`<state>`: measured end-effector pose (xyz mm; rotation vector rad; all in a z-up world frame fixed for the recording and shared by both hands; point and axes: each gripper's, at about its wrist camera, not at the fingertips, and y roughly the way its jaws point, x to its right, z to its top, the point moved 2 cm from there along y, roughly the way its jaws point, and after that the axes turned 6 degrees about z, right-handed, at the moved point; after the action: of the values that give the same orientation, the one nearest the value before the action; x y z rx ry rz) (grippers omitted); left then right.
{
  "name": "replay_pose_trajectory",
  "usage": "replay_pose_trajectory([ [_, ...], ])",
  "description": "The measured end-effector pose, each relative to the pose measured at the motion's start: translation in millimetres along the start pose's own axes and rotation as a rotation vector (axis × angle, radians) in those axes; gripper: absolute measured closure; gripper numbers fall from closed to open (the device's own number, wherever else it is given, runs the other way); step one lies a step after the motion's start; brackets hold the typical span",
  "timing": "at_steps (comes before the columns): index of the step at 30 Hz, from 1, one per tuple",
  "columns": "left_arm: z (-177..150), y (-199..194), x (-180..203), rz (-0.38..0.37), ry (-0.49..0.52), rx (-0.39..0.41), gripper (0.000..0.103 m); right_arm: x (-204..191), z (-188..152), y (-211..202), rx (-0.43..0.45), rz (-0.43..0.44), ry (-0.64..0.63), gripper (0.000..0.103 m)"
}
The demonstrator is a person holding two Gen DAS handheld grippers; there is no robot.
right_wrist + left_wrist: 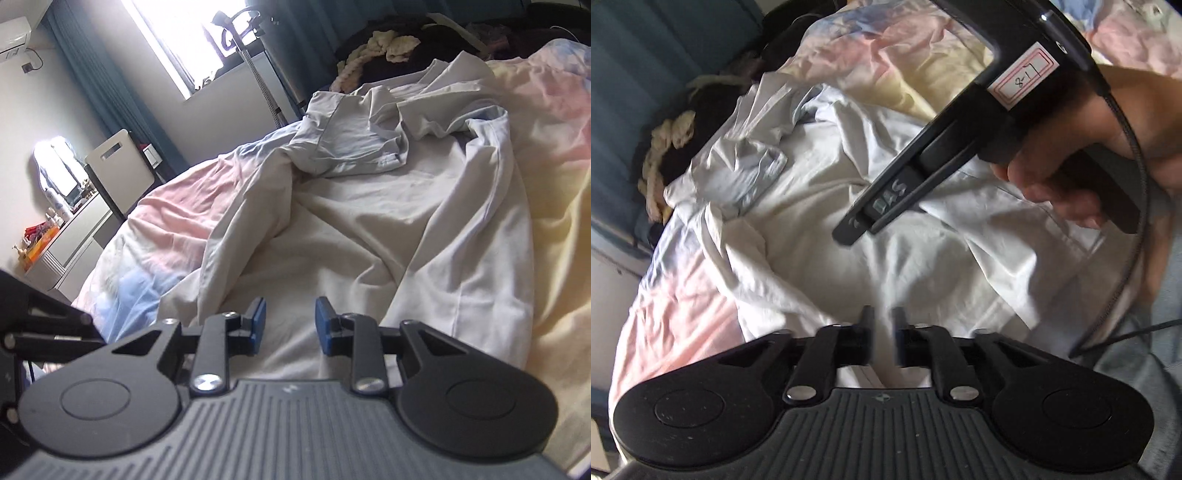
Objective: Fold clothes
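Note:
A crumpled white shirt lies spread on the bed, its collar and a bunched sleeve at the far end. My left gripper is at the near hem, its fingers almost together with white fabric in the narrow gap. My right gripper stands open just above the shirt's lower part, nothing between its blue pads. In the left wrist view the right gripper reaches in from the upper right, held by a hand, tips close over the shirt's middle.
A pastel pink, blue and yellow duvet covers the bed under the shirt. Dark clothes with a cream knitted piece lie at the far end. A white chair and a cluttered desk stand left of the bed. A cable hangs from the right tool.

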<state>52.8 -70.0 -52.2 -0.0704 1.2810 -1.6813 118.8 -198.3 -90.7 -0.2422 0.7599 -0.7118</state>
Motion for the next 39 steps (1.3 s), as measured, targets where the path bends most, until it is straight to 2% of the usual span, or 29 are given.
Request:
replay_pose_trajectory([
  [1,-2.7,0.7,-3.3,-0.012,-0.026,-0.006,0.039,0.0,0.7,-0.5,0.003,0.0,0.001,0.071],
  [2,-5.4,1.5,-6.7,-0.023,-0.053,-0.012,0.038,0.1,1.2,-0.9,0.005,0.0,0.002,0.071],
  [7,-18.8,5.0,-23.4,-0.082,-0.185,-0.041,0.038,3.6,4.0,-1.2,0.012,-0.004,0.009,0.071],
  [11,-29.4,7.9,-36.7,-0.129,-0.291,-0.065,0.042,6.2,3.8,-4.7,0.02,-0.012,0.018,0.071],
  [12,-29.5,7.6,-35.3,-0.136,-0.294,-0.062,0.042,7.3,3.4,-5.8,0.021,-0.014,0.023,0.071],
  [13,-28.8,6.9,-32.2,-0.142,-0.289,-0.057,0.049,8.4,3.1,-6.7,0.021,-0.017,0.028,0.071],
  [14,-28.0,6.2,-29.1,-0.148,-0.283,-0.052,0.06,9.1,2.9,-7.8,0.022,-0.019,0.032,0.071],
  [15,-27.2,5.6,-26.0,-0.154,-0.278,-0.047,0.088,9.8,2.6,-8.8,0.024,-0.021,0.035,0.071],
  [16,-26.4,4.9,-22.8,-0.16,-0.272,-0.042,0.094,10.5,2.6,-9.6,0.026,-0.022,0.038,0.071],
  [30,-15.6,-4.5,20.8,-0.242,-0.195,0.028,0.092,20.5,2.6,-22.1,0.063,-0.049,0.072,0.071],
  [32,-14.1,-5.9,27.1,-0.253,-0.184,0.039,0.085,23.7,0.9,-29.1,0.078,-0.061,0.085,0.071],
  [33,-17.7,-4.5,21.8,-0.257,-0.21,0.031,0.071,25.3,0.4,-35.5,0.092,-0.062,0.097,0.071],
  [34,-22.8,-2.3,13.4,-0.26,-0.248,0.019,0.051,26.9,0.1,-41.9,0.105,-0.065,0.106,0.071],
  [35,-27.9,-0.1,5.1,-0.262,-0.286,0.007,0.043,27.9,0.1,-48.3,0.116,-0.073,0.108,0.071],
  [36,-33.0,2.0,-3.2,-0.265,-0.324,-0.006,0.04,27.6,-0.2,-54.0,0.124,-0.088,0.101,0.071],
  [39,-48.2,8.5,-28.2,-0.272,-0.437,-0.042,0.04,27.8,-4.7,-65.2,0.099,-0.177,0.076,0.07],
])
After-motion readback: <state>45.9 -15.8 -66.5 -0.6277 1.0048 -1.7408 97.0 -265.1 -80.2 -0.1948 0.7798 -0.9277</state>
